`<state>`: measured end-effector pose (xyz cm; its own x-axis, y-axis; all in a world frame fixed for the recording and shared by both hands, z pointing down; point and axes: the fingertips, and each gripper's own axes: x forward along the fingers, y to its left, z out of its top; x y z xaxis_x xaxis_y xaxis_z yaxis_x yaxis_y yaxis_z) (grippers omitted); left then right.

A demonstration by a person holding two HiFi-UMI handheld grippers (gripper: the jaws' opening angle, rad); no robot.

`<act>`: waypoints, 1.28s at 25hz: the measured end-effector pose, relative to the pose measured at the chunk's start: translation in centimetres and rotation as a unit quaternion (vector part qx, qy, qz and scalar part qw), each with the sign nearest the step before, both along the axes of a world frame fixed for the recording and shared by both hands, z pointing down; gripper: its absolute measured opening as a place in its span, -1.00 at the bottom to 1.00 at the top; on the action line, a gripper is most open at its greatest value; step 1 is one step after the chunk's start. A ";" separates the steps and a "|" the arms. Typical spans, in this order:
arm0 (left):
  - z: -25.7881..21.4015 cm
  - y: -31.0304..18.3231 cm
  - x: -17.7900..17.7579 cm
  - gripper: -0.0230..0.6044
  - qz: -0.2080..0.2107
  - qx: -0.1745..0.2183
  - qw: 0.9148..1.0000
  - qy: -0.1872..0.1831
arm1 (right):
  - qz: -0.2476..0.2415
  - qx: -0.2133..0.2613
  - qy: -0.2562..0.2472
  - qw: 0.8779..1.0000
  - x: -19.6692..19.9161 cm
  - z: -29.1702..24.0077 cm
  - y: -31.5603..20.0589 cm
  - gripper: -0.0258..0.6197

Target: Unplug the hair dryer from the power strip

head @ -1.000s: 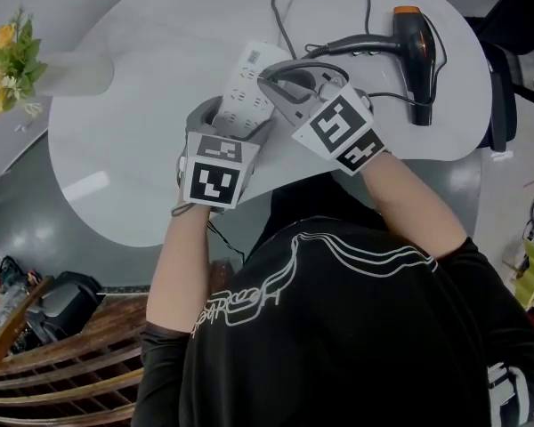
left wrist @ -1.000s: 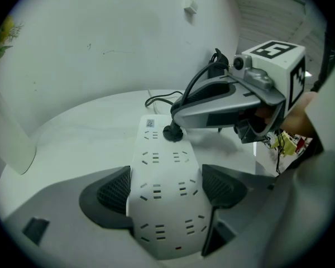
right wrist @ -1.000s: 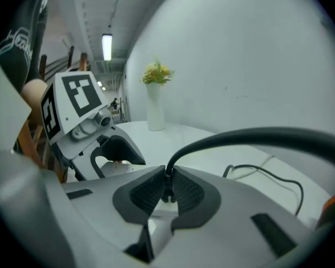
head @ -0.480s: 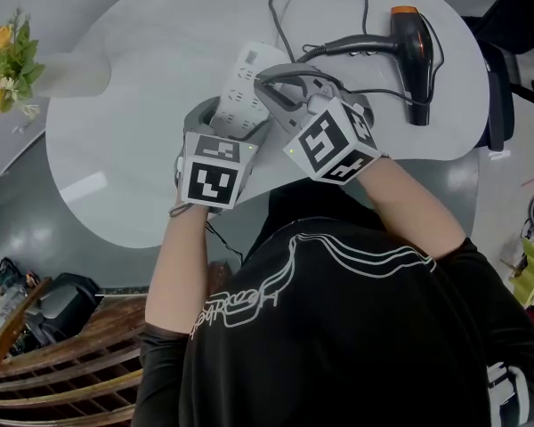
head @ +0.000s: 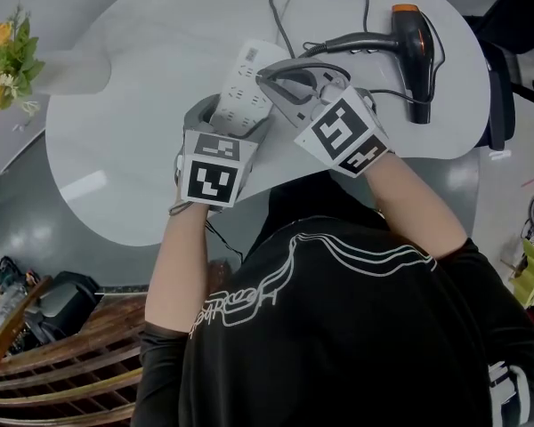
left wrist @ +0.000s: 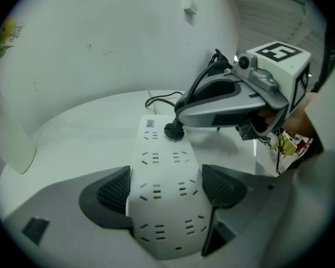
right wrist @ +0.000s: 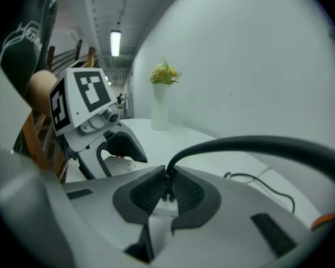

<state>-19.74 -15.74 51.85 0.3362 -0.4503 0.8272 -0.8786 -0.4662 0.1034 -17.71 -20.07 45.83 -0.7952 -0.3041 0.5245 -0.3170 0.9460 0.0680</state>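
A white power strip [head: 245, 69] [left wrist: 164, 166] lies on the white table [head: 142, 78]. My left gripper [head: 235, 114] [left wrist: 168, 186] is shut on its near end, one pad against each long side. A black plug [left wrist: 175, 132] [right wrist: 167, 190] sits in a socket near the strip's far end. My right gripper [head: 267, 76] [right wrist: 167, 193] is shut on that plug from above, and the thick black cord [right wrist: 257, 144] arches up out of its jaws. The black hair dryer [head: 416, 47] with an orange end lies at the table's far right.
A white vase [head: 71, 71] [right wrist: 159, 113] with yellow flowers stands at the table's left edge. The dryer's cord loops across the far side of the table. A wooden chair [head: 53, 363] is at the lower left and a dark chair [head: 516, 25] at the right.
The right gripper rocked slightly about its own line and came back. Both grips, the strip and the plug stand as before.
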 end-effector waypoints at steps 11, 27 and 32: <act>-0.3 -0.3 0.2 0.32 0.000 0.021 1.000 0.004 | 0.045 -0.014 -0.075 0.996 2.7 -3.9 -2.3 -0.83; -10.4 0.9 -0.6 -0.80 -0.036 0.148 0.986 0.065 | 0.091 -0.032 -0.136 0.986 7.8 -10.2 2.1 -0.83; -15.6 3.9 1.0 -0.90 -0.047 0.163 0.964 0.205 | 0.098 -0.014 -0.142 0.985 9.4 -12.7 5.1 -0.83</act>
